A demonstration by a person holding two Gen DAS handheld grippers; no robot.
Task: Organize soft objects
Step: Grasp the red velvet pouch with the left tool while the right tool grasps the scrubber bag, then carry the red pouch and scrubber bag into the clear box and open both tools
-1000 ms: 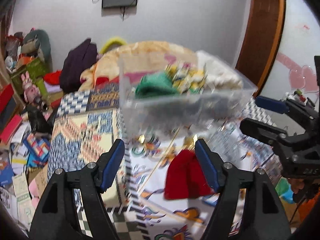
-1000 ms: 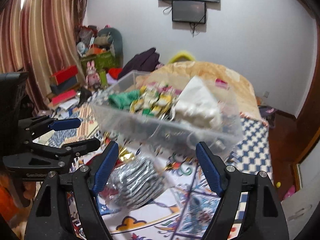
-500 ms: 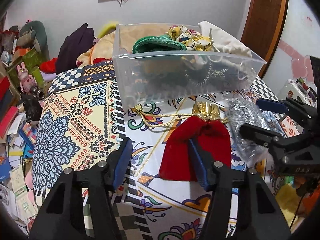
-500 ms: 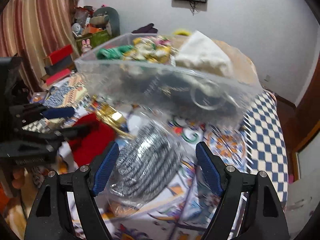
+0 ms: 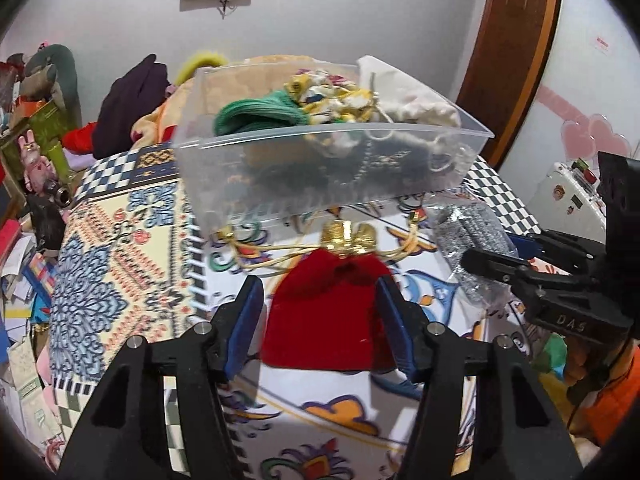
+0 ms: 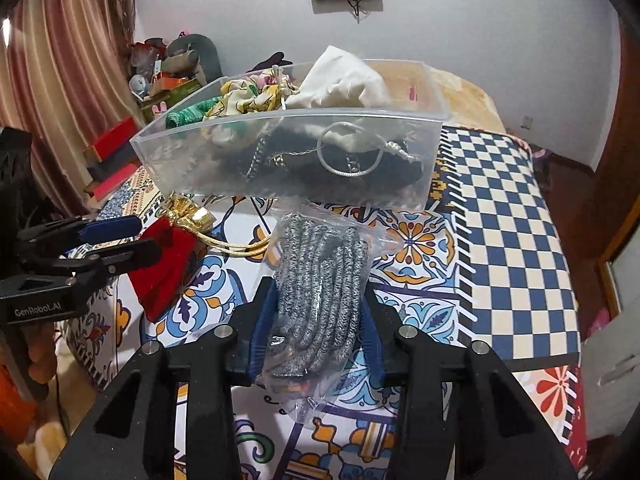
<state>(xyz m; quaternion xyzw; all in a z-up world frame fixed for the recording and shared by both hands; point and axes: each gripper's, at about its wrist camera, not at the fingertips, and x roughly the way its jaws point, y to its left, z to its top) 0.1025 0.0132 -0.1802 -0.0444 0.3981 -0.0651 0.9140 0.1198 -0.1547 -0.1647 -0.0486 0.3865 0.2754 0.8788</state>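
Left wrist view: left gripper [image 5: 320, 308] jaws straddle red pouch [image 5: 324, 316] at lower centre; contact cannot be told. Clear bin [image 5: 320, 168] above.
Right wrist view: right gripper [image 6: 320, 320] clamped on bagged grey cord [image 6: 320, 292], centre frame, below bin.

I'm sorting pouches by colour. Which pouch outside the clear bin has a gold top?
The red velvet pouch, between the left claw's fingers. Its gathered neck and drawstrings are gold; the other item outside the bin is a grey bundle in clear plastic.
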